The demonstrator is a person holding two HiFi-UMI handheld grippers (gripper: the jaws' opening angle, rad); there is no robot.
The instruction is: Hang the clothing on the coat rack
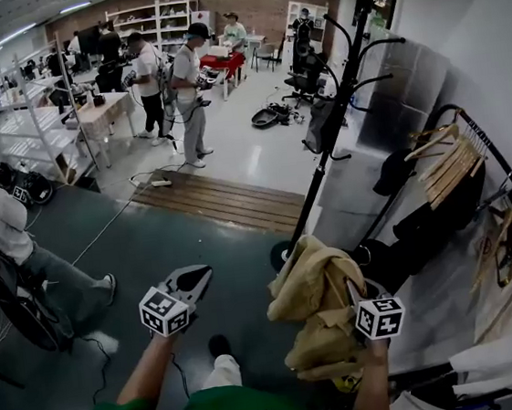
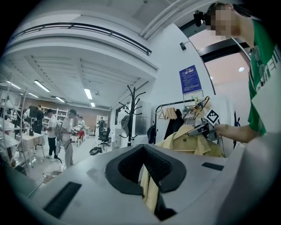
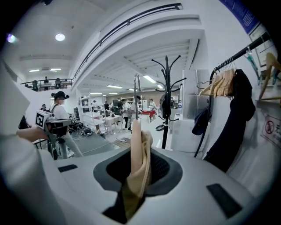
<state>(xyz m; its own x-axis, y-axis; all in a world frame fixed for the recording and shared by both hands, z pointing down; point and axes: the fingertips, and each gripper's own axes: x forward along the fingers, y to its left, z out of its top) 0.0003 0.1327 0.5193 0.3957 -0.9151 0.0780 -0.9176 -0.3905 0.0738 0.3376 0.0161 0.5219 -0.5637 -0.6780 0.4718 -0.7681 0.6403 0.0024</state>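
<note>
Right claw (image 3: 139, 151): clamped on the collar of the tan jacket (image 1: 314, 294), which hangs from it at 5 o'clock in the head view.
Left claw (image 1: 193, 278): at 7 o'clock, jaws apart and pinching nothing; jacket cloth shows through the gap.
Coat rack (image 3: 166, 118): upright at 1 o'clock from the jacket, not touching it; a dark bag (image 1: 323, 126) hangs on one hook.
Garment rail (image 3: 237, 56): at 3 o'clock, carrying wooden hangers (image 1: 449, 168) and a black garment (image 3: 232, 127).
Wooden strip (image 1: 228, 203): lies on the floor (image 1: 151, 248) at 12 o'clock.
People (image 1: 189, 88): standing near a bench (image 1: 102, 107) at 11 o'clock; another person (image 1: 1, 228) at 9 o'clock.
</note>
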